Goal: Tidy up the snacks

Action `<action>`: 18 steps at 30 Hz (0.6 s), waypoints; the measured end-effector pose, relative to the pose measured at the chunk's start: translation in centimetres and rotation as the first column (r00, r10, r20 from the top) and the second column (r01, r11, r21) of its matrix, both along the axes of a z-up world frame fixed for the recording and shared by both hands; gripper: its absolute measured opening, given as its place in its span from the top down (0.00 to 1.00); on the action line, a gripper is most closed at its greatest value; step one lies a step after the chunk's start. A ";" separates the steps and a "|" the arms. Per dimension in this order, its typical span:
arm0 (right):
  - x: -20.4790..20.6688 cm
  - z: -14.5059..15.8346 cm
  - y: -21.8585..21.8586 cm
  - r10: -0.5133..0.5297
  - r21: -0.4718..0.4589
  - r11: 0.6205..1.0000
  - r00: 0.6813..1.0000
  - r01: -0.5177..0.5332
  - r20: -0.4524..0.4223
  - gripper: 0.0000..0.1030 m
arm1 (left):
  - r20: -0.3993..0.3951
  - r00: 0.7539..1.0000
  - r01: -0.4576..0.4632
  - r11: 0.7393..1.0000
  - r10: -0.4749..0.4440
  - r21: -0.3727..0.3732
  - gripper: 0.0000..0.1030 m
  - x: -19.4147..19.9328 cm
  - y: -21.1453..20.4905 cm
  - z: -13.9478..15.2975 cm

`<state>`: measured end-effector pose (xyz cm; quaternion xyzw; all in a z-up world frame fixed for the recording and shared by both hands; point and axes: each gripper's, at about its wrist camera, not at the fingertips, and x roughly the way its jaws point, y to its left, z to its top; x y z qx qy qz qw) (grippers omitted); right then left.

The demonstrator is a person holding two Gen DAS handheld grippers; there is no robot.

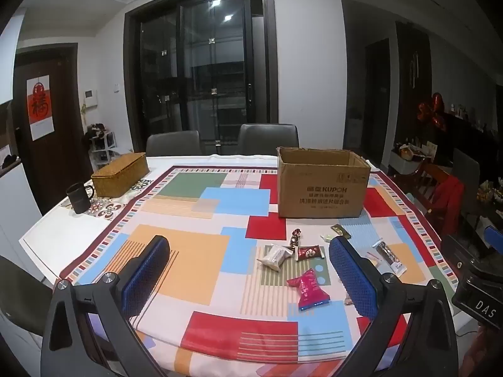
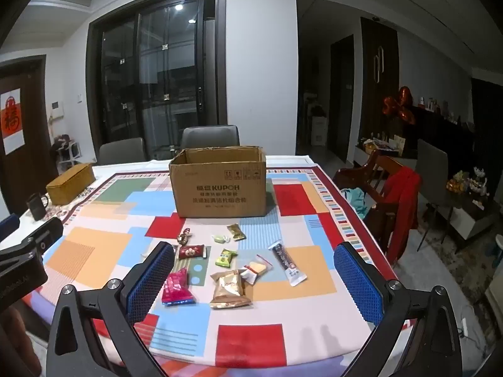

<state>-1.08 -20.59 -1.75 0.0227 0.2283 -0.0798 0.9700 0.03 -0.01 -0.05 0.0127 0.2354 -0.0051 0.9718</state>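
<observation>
Two handheld grippers hover above the near edge of a table (image 2: pixel 314 339) covered in a bright patchwork cloth; the left gripper (image 1: pixel 248 270) and the right gripper (image 2: pixel 254 273) both have jaws spread wide and hold nothing. The snacks lie scattered on the cloth between the grippers and an open cardboard box (image 2: pixel 220 185) standing farther back: a pink packet (image 2: pixel 176 286), a tan packet (image 2: pixel 229 289), a green one (image 2: pixel 225 257) and a long dark bar (image 2: pixel 287 262), among others. Nothing looks packed yet. The sensible start seems to be the nearest packet, pinched flat across its middle so the slippery wrapper does not slide out, then carried over the box rim. A mug (image 1: pixel 78 198) and wicker case (image 1: pixel 121 174) sit far left, well clear; nothing blocks the path.
</observation>
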 end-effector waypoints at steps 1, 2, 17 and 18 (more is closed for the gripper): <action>-0.1 0.0 0.0 0.001 0.008 1.000 1.000 -0.001 0.013 0.00 | -0.005 1.000 0.002 1.000 -0.002 0.001 0.00 0.0 0.0 0.0; -0.1 -0.1 0.0 0.002 0.010 1.000 1.000 -0.002 0.012 0.00 | -0.009 1.000 0.004 1.000 -0.004 0.000 0.00 0.0 0.0 -0.1; 0.1 -0.3 -0.2 -0.014 0.012 1.000 1.000 0.014 -0.013 0.00 | -0.009 1.000 0.013 1.000 -0.013 0.005 0.00 0.1 -0.6 -0.4; 0.0 -0.3 -0.2 -0.016 0.011 1.000 1.000 0.016 -0.015 0.00 | -0.009 1.000 0.013 1.000 -0.013 0.005 0.00 0.1 -0.7 -0.4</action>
